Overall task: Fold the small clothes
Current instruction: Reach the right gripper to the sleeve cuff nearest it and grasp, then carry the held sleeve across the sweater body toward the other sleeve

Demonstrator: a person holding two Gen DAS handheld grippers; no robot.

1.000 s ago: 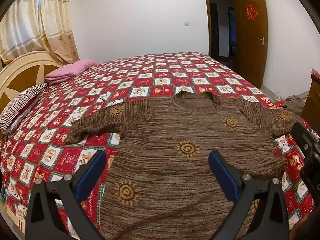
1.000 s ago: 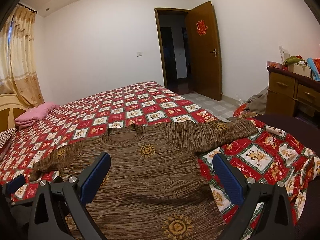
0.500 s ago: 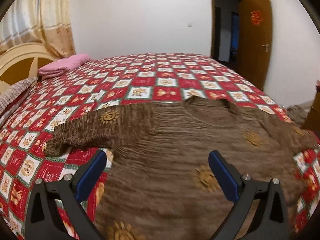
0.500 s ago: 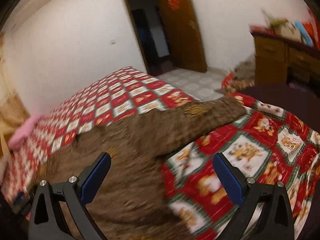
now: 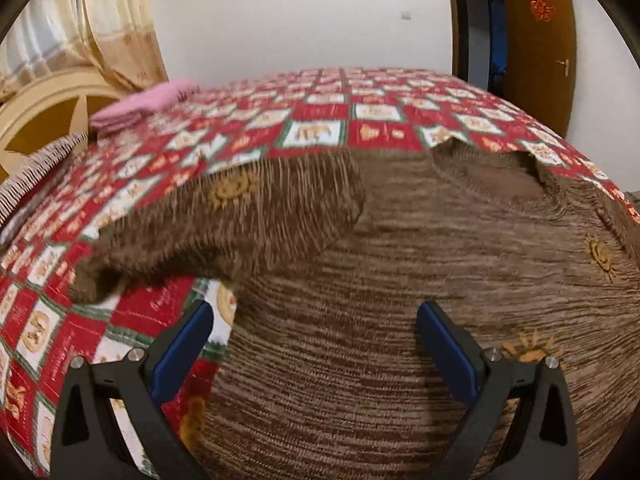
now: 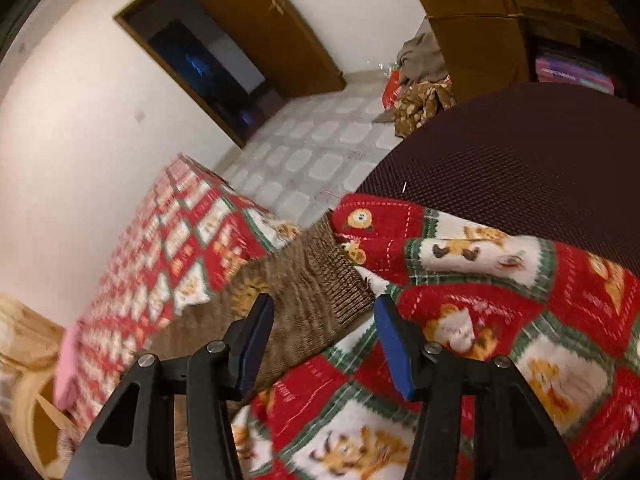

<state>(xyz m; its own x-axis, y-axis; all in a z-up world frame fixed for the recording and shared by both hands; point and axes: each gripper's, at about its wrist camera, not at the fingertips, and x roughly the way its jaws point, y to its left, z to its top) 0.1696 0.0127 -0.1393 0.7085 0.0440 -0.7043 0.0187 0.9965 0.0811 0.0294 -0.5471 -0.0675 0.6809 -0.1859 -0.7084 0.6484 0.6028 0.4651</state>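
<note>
A small brown knitted sweater (image 5: 400,272) with orange sun motifs lies flat on the red patterned bedspread (image 5: 312,120). In the left wrist view its left sleeve (image 5: 224,220) stretches out to the left, and my left gripper (image 5: 316,336) hovers open over the sweater's left side, nothing between its blue pads. In the right wrist view the right sleeve's ribbed cuff (image 6: 336,276) lies just ahead of my right gripper (image 6: 324,320). The right jaws are closing, half apart, with the sleeve below and between them; the pads do not press on it.
A pink folded cloth (image 5: 140,104) and a striped pillow (image 5: 36,168) lie by the headboard. A dark brown cover (image 6: 520,152) lies at the bed's right side. A wooden dresser (image 6: 480,20), a clothes heap (image 6: 420,92) on the tiled floor and an open door (image 6: 260,28) stand beyond.
Both grippers came lower and closer to the bed. The right one swung right, rolled, reached the right sleeve's cuff and narrowed its jaws. The left one shifted toward the left sleeve.
</note>
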